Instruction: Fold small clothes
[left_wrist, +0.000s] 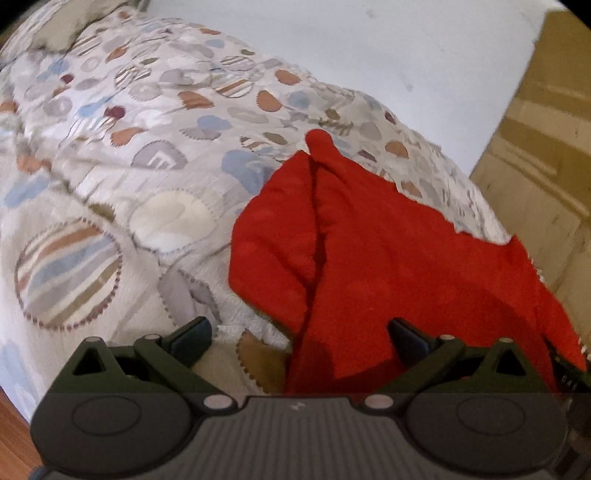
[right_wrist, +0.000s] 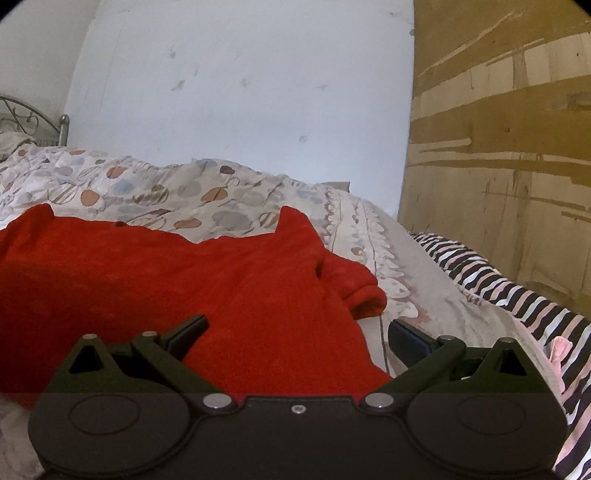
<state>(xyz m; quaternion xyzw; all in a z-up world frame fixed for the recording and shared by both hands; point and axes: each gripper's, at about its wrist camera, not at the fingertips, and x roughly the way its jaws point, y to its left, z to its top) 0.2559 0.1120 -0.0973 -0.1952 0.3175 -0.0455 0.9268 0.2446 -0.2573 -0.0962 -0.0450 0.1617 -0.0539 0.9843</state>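
Note:
A small red fleece garment (left_wrist: 369, 251) lies rumpled on a patterned quilt (left_wrist: 129, 155), with a long crease down its middle. My left gripper (left_wrist: 299, 338) is open just above its near edge, and red cloth runs between the spread fingers and under the right one. In the right wrist view the same red garment (right_wrist: 166, 280) spreads flat, one sleeve cuff (right_wrist: 364, 291) bunched at its right side. My right gripper (right_wrist: 297, 334) is open low over the garment's near right corner, left finger over the cloth, right finger over the quilt (right_wrist: 207, 188).
A black, white and pink striped cloth (right_wrist: 509, 291) lies along the bed's right edge. A wooden wardrobe panel (right_wrist: 498, 147) stands to the right, a white wall (right_wrist: 240, 92) behind. A metal bed frame (right_wrist: 33, 118) shows far left. Wooden floor (left_wrist: 11, 435) lies below the bed.

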